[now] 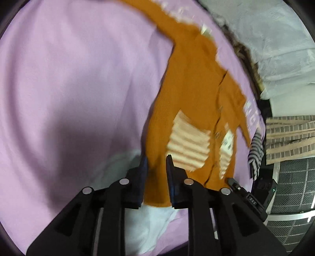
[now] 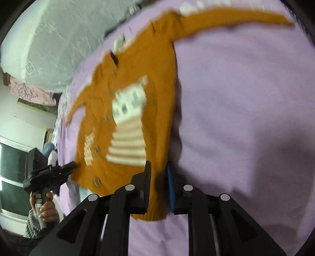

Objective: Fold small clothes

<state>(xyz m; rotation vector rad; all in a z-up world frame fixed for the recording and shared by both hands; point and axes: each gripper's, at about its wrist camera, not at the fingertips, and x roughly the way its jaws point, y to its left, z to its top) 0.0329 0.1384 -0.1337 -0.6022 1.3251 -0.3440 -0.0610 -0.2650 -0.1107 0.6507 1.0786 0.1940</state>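
Gripping the bottom hem of the small orange knitted cardigan (image 1: 189, 94) at its two corners, the left tongs (image 1: 156, 163) and right tongs (image 2: 159, 167), nearly closed, keep it taut for folding on the lilac-sheeted bed (image 1: 69, 88), sleeves toward the far edge.

Small cardigan (image 1: 189, 94) is lying spread on the bed sheet (image 1: 69, 88), one sleeve (image 2: 232, 18) stretching away at the far end, the other sleeve (image 1: 239, 110) pointing toward the bed's edge. Left claw (image 1: 156, 159) and right claw (image 2: 158, 164) are each sitting at a corner of the near hem, fabric running between the fingers. Left hand (image 2: 46, 208) is showing beside the bed. Striped garment (image 1: 256, 153) is hanging over the bed's edge beyond the nearer sleeve.
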